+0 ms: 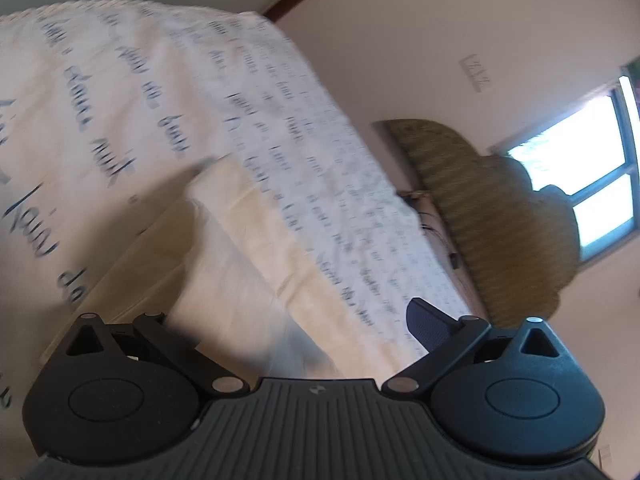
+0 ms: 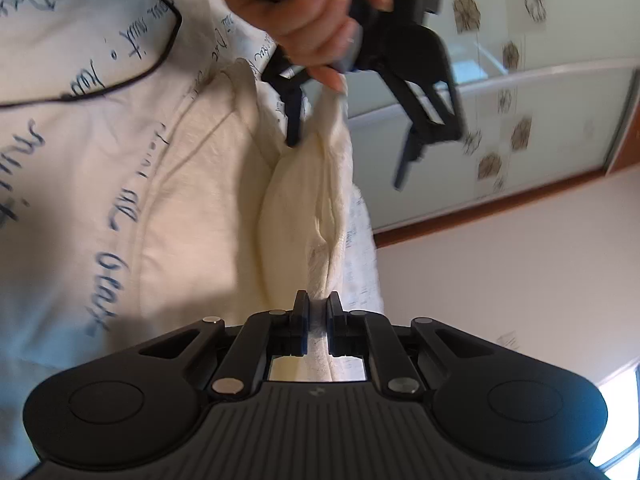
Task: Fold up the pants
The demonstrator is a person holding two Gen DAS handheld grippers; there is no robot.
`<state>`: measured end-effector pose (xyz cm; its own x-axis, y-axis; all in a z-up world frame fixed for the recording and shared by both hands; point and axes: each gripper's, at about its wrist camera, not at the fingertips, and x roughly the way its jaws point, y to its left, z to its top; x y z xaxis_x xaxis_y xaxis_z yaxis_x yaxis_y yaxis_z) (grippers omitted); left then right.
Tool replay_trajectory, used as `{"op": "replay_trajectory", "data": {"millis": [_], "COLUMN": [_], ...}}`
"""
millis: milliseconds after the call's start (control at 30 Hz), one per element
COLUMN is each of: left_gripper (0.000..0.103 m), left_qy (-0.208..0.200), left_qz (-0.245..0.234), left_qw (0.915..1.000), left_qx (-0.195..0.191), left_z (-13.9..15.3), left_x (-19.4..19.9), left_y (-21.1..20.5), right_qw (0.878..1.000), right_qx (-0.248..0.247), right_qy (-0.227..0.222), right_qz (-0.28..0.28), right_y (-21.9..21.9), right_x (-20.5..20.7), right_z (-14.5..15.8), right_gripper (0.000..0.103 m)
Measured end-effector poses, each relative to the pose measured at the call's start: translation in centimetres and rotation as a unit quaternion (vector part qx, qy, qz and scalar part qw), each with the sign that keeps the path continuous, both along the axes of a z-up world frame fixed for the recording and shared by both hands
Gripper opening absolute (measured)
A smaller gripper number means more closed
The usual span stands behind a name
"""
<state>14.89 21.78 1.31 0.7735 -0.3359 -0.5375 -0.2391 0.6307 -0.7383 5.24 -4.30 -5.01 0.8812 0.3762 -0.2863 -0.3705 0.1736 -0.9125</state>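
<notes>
The right gripper (image 2: pixel 318 308) sits at the bottom middle of the right view. Its two fingers are pinched tight on a bunched bit of the cream pants (image 2: pixel 316 200). The cloth runs up from the fingers to the top middle of the frame, where it meets the left gripper (image 2: pixel 348 152).

There a hand (image 2: pixel 304 12) holds the left gripper. Its two fingers stand wide apart, one (image 2: pixel 294 120) close against the cloth and the other out to the right. A fingertip of the hand touches the top of the cloth. This part is blurry, so I cannot tell if the cloth is pinched there or just hanging by it.

In the left view, the pants (image 1: pixel 240 264) fill the lower middle. They cover the left finger, so it is hidden. Only the right finger (image 1: pixel 430 324) shows, far off to the right side. The gripper is let go, not clenched.

Under the pants lies a white sheet (image 1: pixel 120 92) with dark writing on it. The writing is too smeared to read. A tan cushion (image 1: pixel 492 208) lies at the right, and a bright window (image 1: pixel 580 168) is cut off by the edge of the frame.
</notes>
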Motion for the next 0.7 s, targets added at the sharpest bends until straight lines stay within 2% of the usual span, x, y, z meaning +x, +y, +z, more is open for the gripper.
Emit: {"op": "replay_trajectory", "data": {"millis": [33, 100, 167, 200, 300, 367, 500, 567, 600, 633, 700], "left_gripper": [0.09, 0.057, 0.037, 0.032, 0.024, 0.023, 0.018, 0.015, 0.013, 0.013, 0.011], "left_qy": [0.007, 0.025, 0.04, 0.04, 0.027, 0.018, 0.009, 0.007, 0.004, 0.001, -0.01], "left_qz": [0.005, 0.014, 0.011, 0.009, 0.006, 0.007, 0.002, 0.0, 0.0, 0.0, 0.001], "left_qw": [1.0, 0.9996, 0.9991, 0.9991, 0.9988, 0.9975, 0.9946, 0.9928, 0.9916, 0.9909, 0.9887], "left_qx": [-0.003, -0.003, 0.004, 0.004, 0.041, 0.068, 0.104, 0.12, 0.129, 0.134, 0.15], "left_z": [-0.8, -1.7, -2.2, -2.4, -2.2, -1.9, -1.5, -1.4, -1.3, -1.2, -0.7], "left_x": [0.0, -0.2, -0.2, -0.3, -0.9, -1.4, -1.9, -1.8, -1.9, -1.8, -1.6], "left_y": [0.5, 0.8, 0.8, 1.0, 0.8, 0.6, 0.0, -0.4, -0.6, -0.6, -0.6], "right_qw": [1.0, 1.0, 1.0, 0.999, 0.997, 0.992, 0.981, 0.974, 0.97, 0.967, 0.967], "right_qx": [0.003, -0.003, -0.016, -0.021, -0.004, 0.007, -0.019, -0.01, -0.003, 0.002, -0.005], "right_qy": [0.006, 0.015, 0.011, 0.003, 0.019, 0.032, 0.017, 0.036, 0.055, 0.065, 0.055], "right_qz": [-0.003, -0.007, -0.02, -0.028, -0.079, -0.119, -0.193, -0.222, -0.237, -0.246, -0.248], "right_y": [0.2, 0.7, 1.3, 1.3, 0.7, -0.4, -3.6, -5.3, -6.1, -6.5, -6.3], "right_x": [0.2, 0.4, 0.9, 1.1, 2.4, 3.8, 6.8, 8.5, 9.6, 10.3, 10.7], "right_z": [0.0, -0.2, -0.7, -0.9, -0.2, 0.4, 0.5, 0.7, 0.9, 1.1, 1.6], "right_gripper": [0.009, 0.01, 0.015, 0.019, 0.023, 0.024, 0.024, 0.023, 0.023, 0.011, 0.007]}}
